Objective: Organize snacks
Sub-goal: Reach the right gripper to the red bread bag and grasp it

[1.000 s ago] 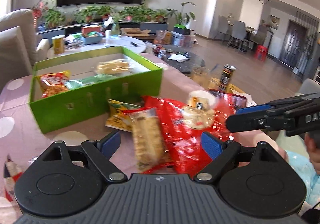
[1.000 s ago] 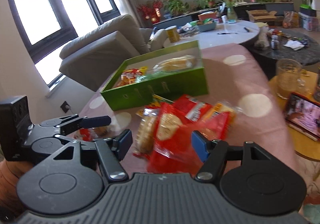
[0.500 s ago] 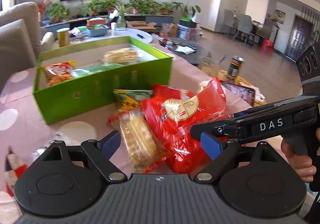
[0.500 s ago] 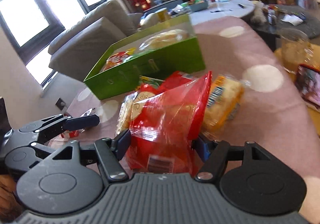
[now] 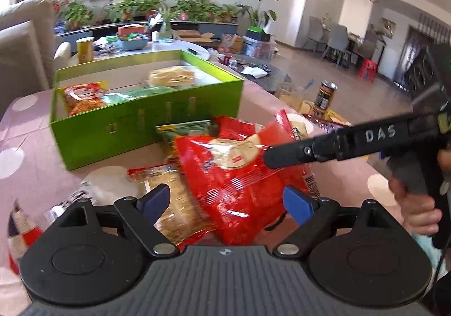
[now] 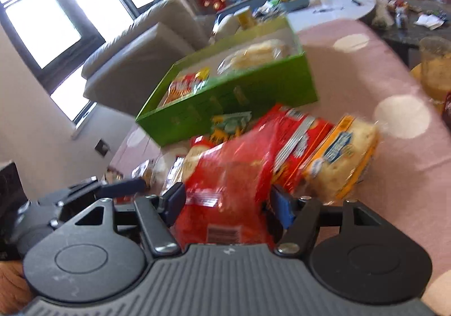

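Since the red snack bag (image 6: 234,183), pinched at its bottom end by the right tool (image 6: 225,203) above the surface near the green box (image 5: 146,124), looks light, crinkly and slippery with fragile crackers inside, grip the seam gently; left tool (image 5: 225,203) released.

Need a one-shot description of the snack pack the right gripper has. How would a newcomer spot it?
Find the green box on the pink dotted tablecloth; a pile of snack packs lies just in front of it. The red crinkly bag sits between the right gripper fingers, tilted up above the flat packs. It alone is shiny red with a round cracker picture.
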Action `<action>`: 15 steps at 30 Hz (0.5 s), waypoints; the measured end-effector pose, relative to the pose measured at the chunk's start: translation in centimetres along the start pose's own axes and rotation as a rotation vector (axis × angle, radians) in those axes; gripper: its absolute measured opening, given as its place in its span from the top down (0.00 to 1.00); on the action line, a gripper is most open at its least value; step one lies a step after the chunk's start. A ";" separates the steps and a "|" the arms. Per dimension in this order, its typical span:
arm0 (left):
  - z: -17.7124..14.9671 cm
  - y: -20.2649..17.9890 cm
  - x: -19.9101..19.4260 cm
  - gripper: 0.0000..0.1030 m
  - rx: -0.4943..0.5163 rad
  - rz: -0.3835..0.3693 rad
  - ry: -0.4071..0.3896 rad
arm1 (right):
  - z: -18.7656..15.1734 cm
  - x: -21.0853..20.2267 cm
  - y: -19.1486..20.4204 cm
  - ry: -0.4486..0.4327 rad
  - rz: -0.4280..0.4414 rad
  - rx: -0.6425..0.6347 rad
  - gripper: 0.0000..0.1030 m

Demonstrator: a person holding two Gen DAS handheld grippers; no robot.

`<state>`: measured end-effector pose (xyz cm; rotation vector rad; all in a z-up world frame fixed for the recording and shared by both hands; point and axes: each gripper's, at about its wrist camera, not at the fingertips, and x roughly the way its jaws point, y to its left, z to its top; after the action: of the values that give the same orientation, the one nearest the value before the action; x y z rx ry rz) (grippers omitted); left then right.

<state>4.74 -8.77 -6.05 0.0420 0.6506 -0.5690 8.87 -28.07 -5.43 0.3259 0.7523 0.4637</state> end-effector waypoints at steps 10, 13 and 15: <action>0.3 0.2 2.5 0.10 -0.074 -0.054 0.032 | 0.0 1.4 -0.1 0.054 -0.014 -0.008 0.37; 0.1 0.8 2.4 0.10 -0.111 -0.070 0.037 | 0.1 1.5 -0.1 0.059 -0.001 -0.006 0.41; 0.0 0.7 2.4 0.09 -0.100 -0.069 0.034 | 0.1 1.5 -0.2 0.062 0.002 -0.006 0.41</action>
<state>6.67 -9.31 -7.52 -0.0645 0.7151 -0.6028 9.97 -27.43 -6.34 0.3081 0.8109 0.4800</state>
